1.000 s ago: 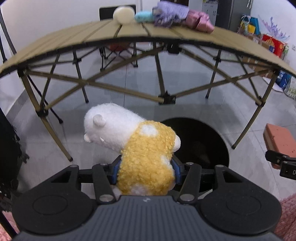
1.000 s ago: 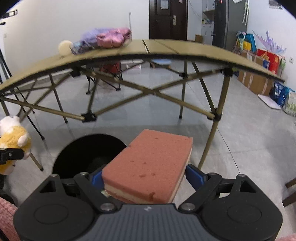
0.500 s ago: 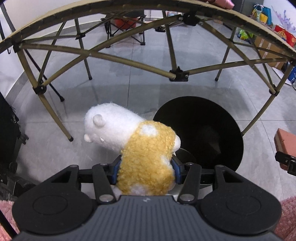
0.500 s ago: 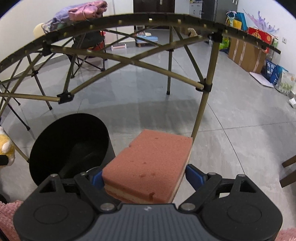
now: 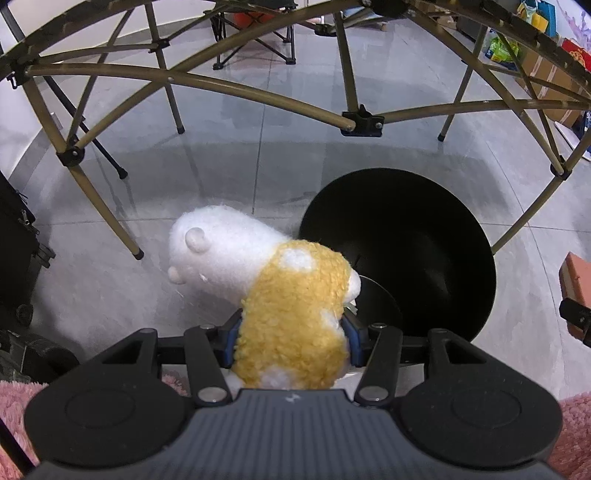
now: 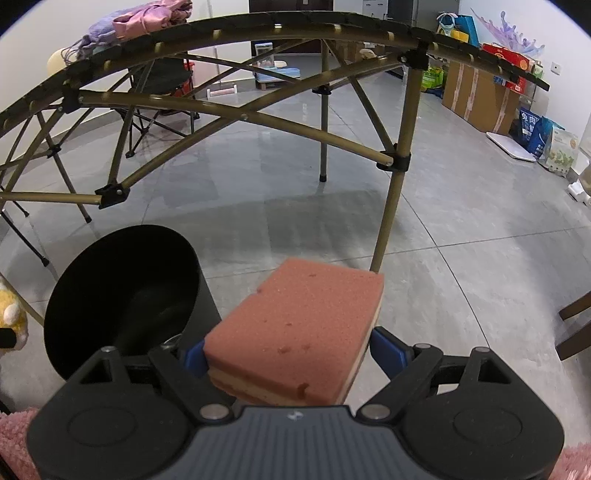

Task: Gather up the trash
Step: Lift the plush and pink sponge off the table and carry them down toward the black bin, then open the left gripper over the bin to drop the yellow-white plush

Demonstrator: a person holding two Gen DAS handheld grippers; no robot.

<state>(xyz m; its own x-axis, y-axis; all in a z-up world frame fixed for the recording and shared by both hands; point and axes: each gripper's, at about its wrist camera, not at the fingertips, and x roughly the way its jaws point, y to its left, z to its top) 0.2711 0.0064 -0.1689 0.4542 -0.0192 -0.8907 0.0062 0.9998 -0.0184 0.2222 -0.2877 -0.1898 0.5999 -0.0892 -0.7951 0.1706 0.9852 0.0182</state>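
The plush toy (image 5: 291,314), white with a yellow fleecy back, is clamped between the blue fingers (image 5: 232,341) of the left gripper (image 5: 291,339), held above the grey tiled floor (image 5: 258,166) just left of the black bin (image 5: 406,254). The sponge (image 6: 299,336), reddish on top with a pale layer beneath, is gripped across its width by the right gripper (image 6: 291,354), just right of the same open bin. A folding tabletop (image 6: 258,22) arches beyond, a bundle of purple and pink cloth (image 6: 140,18) lying on it.
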